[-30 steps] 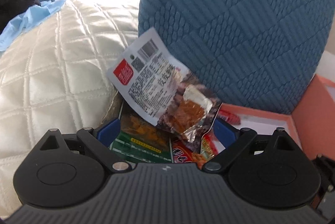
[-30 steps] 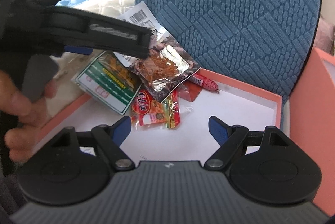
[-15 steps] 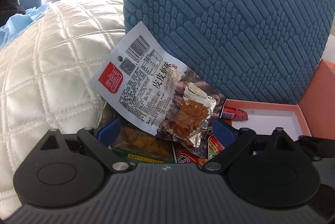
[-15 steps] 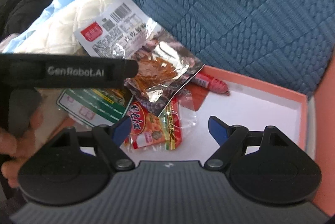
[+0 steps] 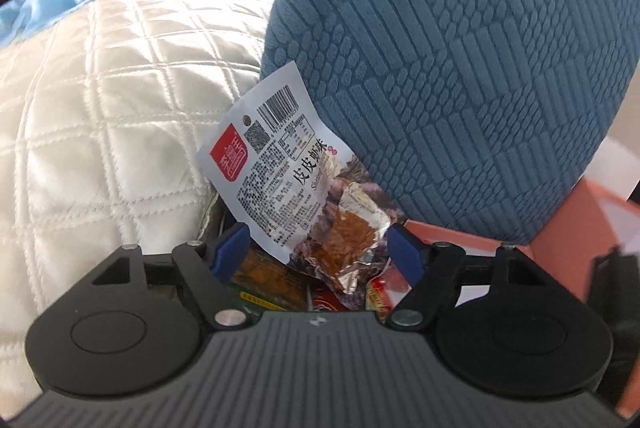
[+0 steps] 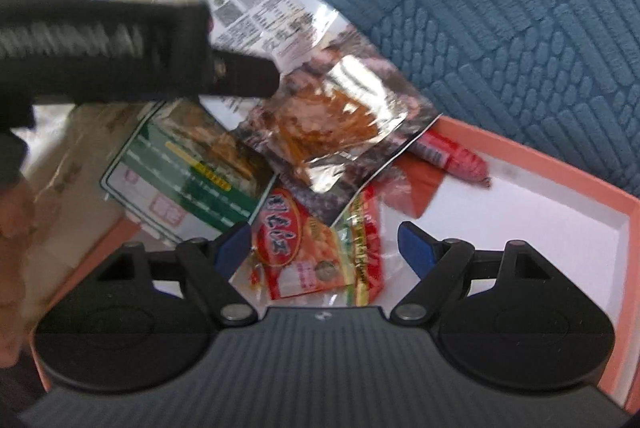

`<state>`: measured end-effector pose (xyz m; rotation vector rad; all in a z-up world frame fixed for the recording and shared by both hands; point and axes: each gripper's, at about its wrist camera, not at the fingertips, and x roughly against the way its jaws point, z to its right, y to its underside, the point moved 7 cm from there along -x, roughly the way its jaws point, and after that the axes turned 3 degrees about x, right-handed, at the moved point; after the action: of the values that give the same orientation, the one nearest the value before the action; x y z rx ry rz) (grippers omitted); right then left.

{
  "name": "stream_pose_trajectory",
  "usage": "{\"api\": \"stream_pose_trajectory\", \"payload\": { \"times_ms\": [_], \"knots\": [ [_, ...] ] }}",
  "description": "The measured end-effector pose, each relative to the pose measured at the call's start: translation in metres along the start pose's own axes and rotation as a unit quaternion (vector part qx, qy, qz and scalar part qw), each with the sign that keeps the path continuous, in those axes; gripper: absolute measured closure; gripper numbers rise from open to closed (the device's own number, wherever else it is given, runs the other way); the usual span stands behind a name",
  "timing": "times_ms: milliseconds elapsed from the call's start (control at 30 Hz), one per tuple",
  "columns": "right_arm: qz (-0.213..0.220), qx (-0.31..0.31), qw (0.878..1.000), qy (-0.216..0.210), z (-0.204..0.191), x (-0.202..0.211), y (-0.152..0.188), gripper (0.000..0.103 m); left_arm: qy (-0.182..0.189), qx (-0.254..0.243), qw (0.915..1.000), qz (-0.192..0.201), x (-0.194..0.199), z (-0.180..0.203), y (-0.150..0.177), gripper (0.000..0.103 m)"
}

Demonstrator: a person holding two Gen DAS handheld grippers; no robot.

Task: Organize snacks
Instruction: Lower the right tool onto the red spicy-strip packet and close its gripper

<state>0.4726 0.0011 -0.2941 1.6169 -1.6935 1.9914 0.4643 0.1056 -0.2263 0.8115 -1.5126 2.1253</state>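
I've got the blue cushion (image 5: 460, 67) as landmark: the orange box (image 6: 600, 203) sits at its foot, and the snack pile lies in the box's corner nearest the cushion. Top of the pile, the grey snack packet (image 5: 280, 179) leans on the cushion, light, floppy, slick film I'd say, so I'd pinch its flat sealed edge, not the crinkly foil window. Left gripper (image 5: 318, 248) spread around its lower end, right gripper (image 6: 324, 244) spread over the red packet (image 6: 304, 252); neither is pinching anything.
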Motion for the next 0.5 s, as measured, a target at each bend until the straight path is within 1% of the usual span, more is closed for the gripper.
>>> {"api": "stream_pose_trajectory", "payload": {
  "times_ms": [33,167,200,267,300,367,433,500],
  "knots": [
    [-0.006,0.004,1.000,0.001,-0.002,-0.004,0.002,0.025,0.005,0.010,0.9999,0.003,0.003,-0.001,0.000,0.023],
    [-0.011,0.030,0.999,0.008,-0.014,-0.009,0.002,0.027,0.010,0.015,0.9998,0.007,0.007,0.001,0.003,0.023],
    [-0.011,0.036,0.999,0.007,-0.017,-0.009,0.003,0.031,0.016,0.021,0.9996,0.007,0.008,0.003,0.004,0.023],
    [-0.015,0.049,0.999,0.009,-0.022,-0.010,0.005,0.034,0.037,0.039,0.9985,-0.003,0.007,0.004,0.006,0.023],
    [-0.017,0.057,0.998,0.008,-0.024,-0.009,0.006,0.037,0.042,0.051,0.9978,-0.009,0.005,0.004,0.007,0.023],
    [-0.018,0.058,0.998,0.000,-0.026,-0.009,0.007,0.044,0.044,0.065,0.9968,-0.018,0.001,0.002,0.009,0.023],
    [-0.023,0.058,0.998,-0.005,-0.030,-0.008,0.006,0.051,0.042,0.066,0.9968,-0.013,0.000,0.003,0.009,0.023],
    [-0.027,0.064,0.998,-0.002,-0.030,-0.005,0.007,0.052,0.036,0.063,0.9973,-0.010,-0.001,0.004,0.009,0.023]
  ]
}}
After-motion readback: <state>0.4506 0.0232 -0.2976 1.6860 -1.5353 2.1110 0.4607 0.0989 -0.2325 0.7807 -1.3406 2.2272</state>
